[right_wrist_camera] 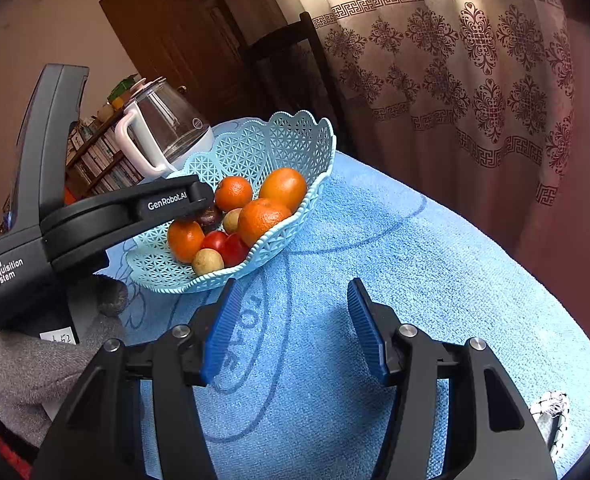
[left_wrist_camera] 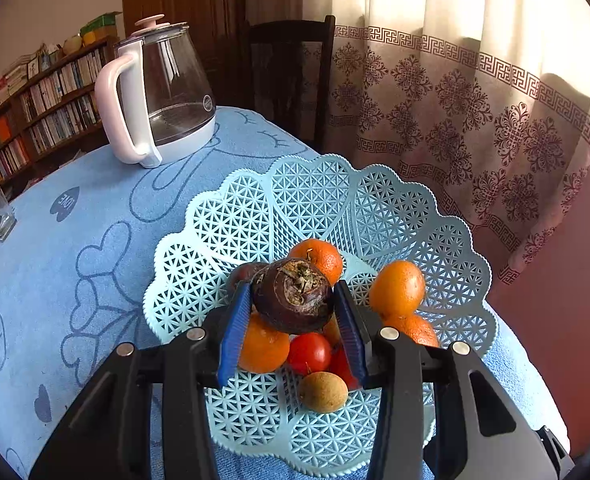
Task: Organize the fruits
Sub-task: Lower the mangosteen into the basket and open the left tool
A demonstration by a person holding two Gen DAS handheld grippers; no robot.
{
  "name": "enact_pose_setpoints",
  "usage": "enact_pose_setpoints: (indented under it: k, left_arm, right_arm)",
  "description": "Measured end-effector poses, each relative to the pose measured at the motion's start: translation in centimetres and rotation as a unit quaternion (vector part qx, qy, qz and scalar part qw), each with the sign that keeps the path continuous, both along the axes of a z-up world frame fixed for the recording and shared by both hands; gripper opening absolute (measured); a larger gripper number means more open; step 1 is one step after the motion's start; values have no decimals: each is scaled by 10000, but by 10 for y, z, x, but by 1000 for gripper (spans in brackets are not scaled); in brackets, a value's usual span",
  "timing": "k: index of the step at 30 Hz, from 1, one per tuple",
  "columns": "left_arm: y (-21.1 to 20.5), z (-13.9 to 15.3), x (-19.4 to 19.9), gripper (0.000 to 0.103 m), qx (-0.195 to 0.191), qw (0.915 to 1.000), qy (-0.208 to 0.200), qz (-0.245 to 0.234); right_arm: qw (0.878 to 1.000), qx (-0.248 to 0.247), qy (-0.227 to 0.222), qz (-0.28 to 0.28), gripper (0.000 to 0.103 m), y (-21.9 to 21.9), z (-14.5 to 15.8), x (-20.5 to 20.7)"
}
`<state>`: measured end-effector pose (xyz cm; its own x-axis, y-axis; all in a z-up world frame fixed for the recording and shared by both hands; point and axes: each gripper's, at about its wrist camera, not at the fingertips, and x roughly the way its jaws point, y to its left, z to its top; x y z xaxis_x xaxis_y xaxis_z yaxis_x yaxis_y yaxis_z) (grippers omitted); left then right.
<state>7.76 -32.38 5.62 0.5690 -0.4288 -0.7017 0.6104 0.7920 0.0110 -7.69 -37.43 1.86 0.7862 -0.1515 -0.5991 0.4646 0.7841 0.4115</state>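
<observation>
Basket: our pale-blue openwork plastic basket with scalloped rim [left_wrist_camera: 231,216] sat on the blue terry tablecloth with heart doodles [right_wrist_camera: 395,280], already loaded with round orange mandarins [left_wrist_camera: 397,288], small glossy red tomatoes [left_wrist_camera: 309,352] and tan round longan-like fruits [left_wrist_camera: 323,392]. We read it as the collection point.
Left gripper: left gripper [left_wrist_camera: 293,316] had its blue ribbed pads clamped on the dark brown knobbly water-chestnut-like bulb [left_wrist_camera: 293,298], jaws only narrowly apart, matching the bulb's width.
Bulb position: held over the basket's middle, above the pile, touching nothing below that we could tell. We judged a drop into the heap was next.
Right gripper: right gripper [right_wrist_camera: 295,332] stood empty, jaws fairly wide, over bare cloth just beside the basket. Likely parked clear so the left had room.
Clutter: clear glass kettle with white handle and pink lid knob [left_wrist_camera: 155,92] stood behind the basket, well clear of our drop path.
</observation>
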Motion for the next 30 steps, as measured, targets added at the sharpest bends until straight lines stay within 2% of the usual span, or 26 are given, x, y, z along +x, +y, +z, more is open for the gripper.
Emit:
enact_pose_setpoints:
  k: [15, 18, 24, 30]
  left_arm:
    - [2, 1, -3, 44, -132, 9998, 9, -163]
    - [6, 2, -5, 50, -201, 9997, 20, -163]
    - [15, 4, -12, 51, -275, 9994, 71, -185]
    - [29, 11, -19, 57, -415, 9991, 18, -51]
  right_arm:
    - [10000, -39, 48, -19, 57, 1, -2, 1]
    - [10000, -53, 61, -26, 57, 2, -2, 1]
    - [9999, -74, 83, -44, 57, 2, -1, 2]
    - [9999, -107, 109, -59, 57, 2, -1, 3]
